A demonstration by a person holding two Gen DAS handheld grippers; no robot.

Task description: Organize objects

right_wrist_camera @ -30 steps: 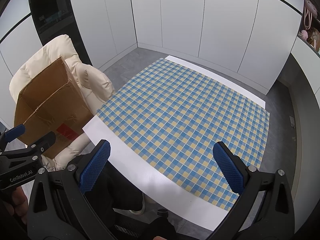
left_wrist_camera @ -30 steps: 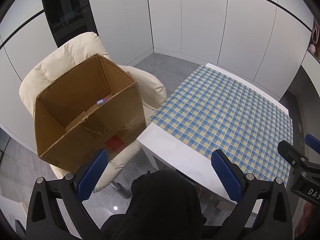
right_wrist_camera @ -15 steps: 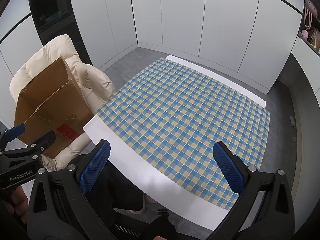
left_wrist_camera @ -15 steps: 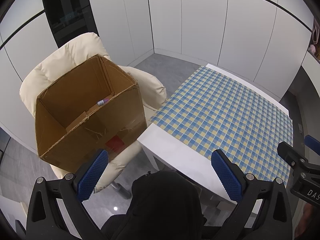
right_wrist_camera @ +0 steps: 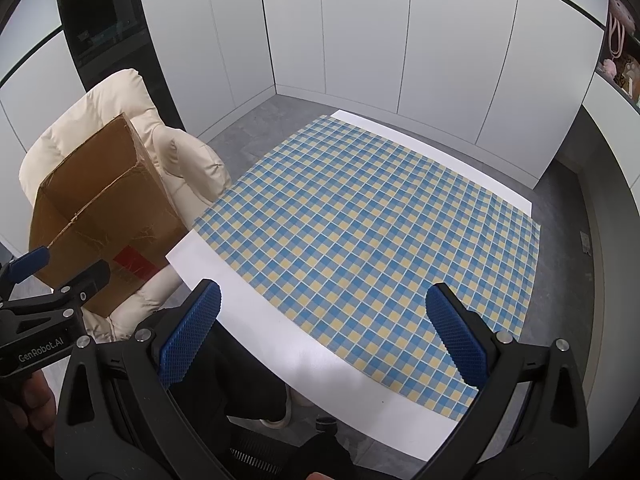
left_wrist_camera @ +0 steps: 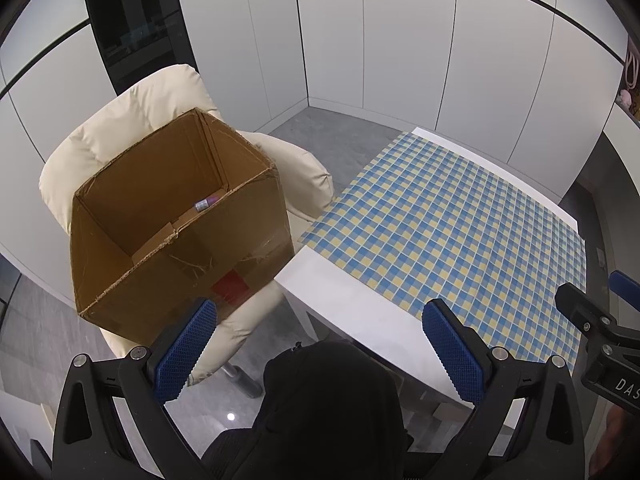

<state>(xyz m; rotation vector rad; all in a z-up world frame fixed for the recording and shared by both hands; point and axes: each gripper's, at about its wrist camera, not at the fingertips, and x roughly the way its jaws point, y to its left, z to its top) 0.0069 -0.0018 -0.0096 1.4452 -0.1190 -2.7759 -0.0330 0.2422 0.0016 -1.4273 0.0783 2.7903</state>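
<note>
An open cardboard box [left_wrist_camera: 172, 240] [right_wrist_camera: 108, 216] rests tilted on a cream padded chair [left_wrist_camera: 132, 120] [right_wrist_camera: 176, 156] left of the table. Deep inside the box lies a small purple-and-white tube [left_wrist_camera: 206, 203]; the remainder of the box floor is hidden. My left gripper [left_wrist_camera: 320, 344] hangs open and holds nothing, above a person's dark-clothed lap, near the table's front left corner. My right gripper [right_wrist_camera: 324, 328] is open too, over the table's near white edge, with nothing between its blue pads. Nothing lies on the blue-and-yellow checked cloth [left_wrist_camera: 452, 232] [right_wrist_camera: 372, 236].
The white table [left_wrist_camera: 352, 308] [right_wrist_camera: 256, 320] carries the checked cloth. White cabinet fronts [right_wrist_camera: 360, 32] line the back, with a dark glass panel [left_wrist_camera: 132, 16] at the left. A shelf [right_wrist_camera: 620, 64] at the far right holds pink items. Grey floor surrounds the table.
</note>
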